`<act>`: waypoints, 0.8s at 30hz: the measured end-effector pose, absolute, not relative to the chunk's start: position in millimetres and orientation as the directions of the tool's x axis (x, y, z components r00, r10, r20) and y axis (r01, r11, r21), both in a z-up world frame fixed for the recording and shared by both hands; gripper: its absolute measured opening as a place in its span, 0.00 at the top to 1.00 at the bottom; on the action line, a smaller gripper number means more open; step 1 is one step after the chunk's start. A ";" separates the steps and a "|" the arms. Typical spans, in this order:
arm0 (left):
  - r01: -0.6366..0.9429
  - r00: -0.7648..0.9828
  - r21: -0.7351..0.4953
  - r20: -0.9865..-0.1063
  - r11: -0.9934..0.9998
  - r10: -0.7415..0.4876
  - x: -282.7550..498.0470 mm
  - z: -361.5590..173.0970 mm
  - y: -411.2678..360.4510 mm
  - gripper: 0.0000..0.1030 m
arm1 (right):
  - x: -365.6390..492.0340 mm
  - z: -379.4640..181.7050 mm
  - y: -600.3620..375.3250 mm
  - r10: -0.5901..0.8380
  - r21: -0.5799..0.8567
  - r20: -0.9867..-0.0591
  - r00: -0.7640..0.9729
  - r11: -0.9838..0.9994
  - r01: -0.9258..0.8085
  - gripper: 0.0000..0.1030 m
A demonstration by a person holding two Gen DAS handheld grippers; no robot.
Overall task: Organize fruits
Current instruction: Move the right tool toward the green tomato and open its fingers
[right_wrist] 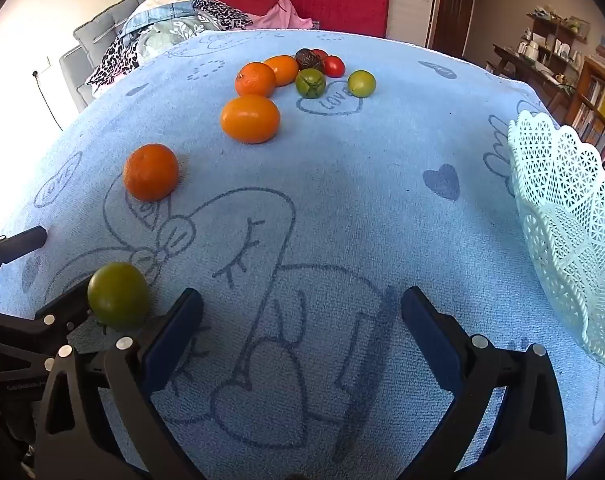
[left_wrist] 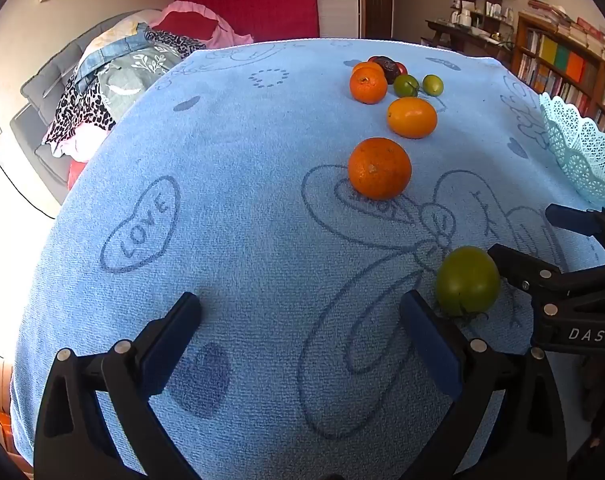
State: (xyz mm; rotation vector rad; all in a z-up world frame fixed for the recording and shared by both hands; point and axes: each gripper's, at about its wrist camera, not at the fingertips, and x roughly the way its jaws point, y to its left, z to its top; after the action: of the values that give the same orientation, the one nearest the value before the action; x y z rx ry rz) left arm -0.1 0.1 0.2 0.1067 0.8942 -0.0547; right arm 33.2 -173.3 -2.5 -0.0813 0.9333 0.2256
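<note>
A green tomato (left_wrist: 467, 281) is sitting on a blue towel (left_wrist: 262, 208) printed with hearts, nearest the viewer. It is lying between the two grippers, just outside the right-hand finger of the left gripper (left_wrist: 300, 338) and just outside the left-hand finger of the right gripper (right_wrist: 302, 330). Both grippers are standing wide apart with nothing between their pads, tilting down toward the cloth.

Farther back, an orange (left_wrist: 379, 168) is resting alone. Beyond it a yellow-orange fruit (left_wrist: 412, 117) is lying, and behind that a cluster of fruits (right_wrist: 306, 70) is crowding together: orange, green, red and one dark. A pale lattice basket (right_wrist: 570, 216) is waiting at the right edge, apparently empty as far as its visible part shows.

To take the tomato well, whichever gripper goes for it is likely needing to shift sideways until the fruit is centred between the pads, then close gently, since a round fruit may roll on the towel.

The basket is being cut off by the frame, so its floor is hidden. The dark fruit is too small to identify. The holding hands are out of view.
</note>
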 end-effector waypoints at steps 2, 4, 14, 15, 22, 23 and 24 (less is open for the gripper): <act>0.091 0.626 0.070 -0.780 0.993 -0.003 -0.1 0.7 0.1 0.05 | 32.1 -1.9 -173.8 0.158 0.029 -0.798 0.582 0.974 -0.226 0.02; 0.088 0.627 0.065 -0.779 0.994 -0.005 0.0 1.6 0.7 0.05 | 31.6 -0.9 -175.4 0.166 0.036 -0.792 0.587 0.974 -0.225 0.02; 0.048 0.634 0.073 -0.773 0.996 0.026 0.9 9.2 2.0 0.05 | 21.7 10.7 -186.7 0.176 0.070 -0.745 0.643 0.980 -0.187 0.02; 0.047 0.635 0.075 -0.772 0.996 0.028 1.3 10.0 1.7 0.05 | 20.8 12.7 -186.6 0.179 0.071 -0.739 0.650 0.979 -0.189 0.02; 0.028 0.662 0.085 -0.748 0.996 0.045 1.5 20.4 5.3 0.05 | 10.4 17.1 -182.0 0.213 0.085 -0.720 0.660 0.972 -0.220 0.02; 0.028 0.665 0.085 -0.745 0.996 0.045 1.0 21.9 5.1 0.05 | 9.8 18.0 -181.8 0.217 0.090 -0.718 0.662 0.971 -0.220 0.02; 0.028 0.667 0.086 -0.743 0.996 0.045 1.4 23.1 4.5 0.05 | 9.4 18.7 -182.7 0.221 0.097 -0.715 0.663 0.971 -0.219 0.02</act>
State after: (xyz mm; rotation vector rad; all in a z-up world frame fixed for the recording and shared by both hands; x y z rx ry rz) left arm 1.4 4.5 23.1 0.0923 0.8403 0.0097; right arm 9.4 -182.7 18.7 0.0028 0.8083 0.2486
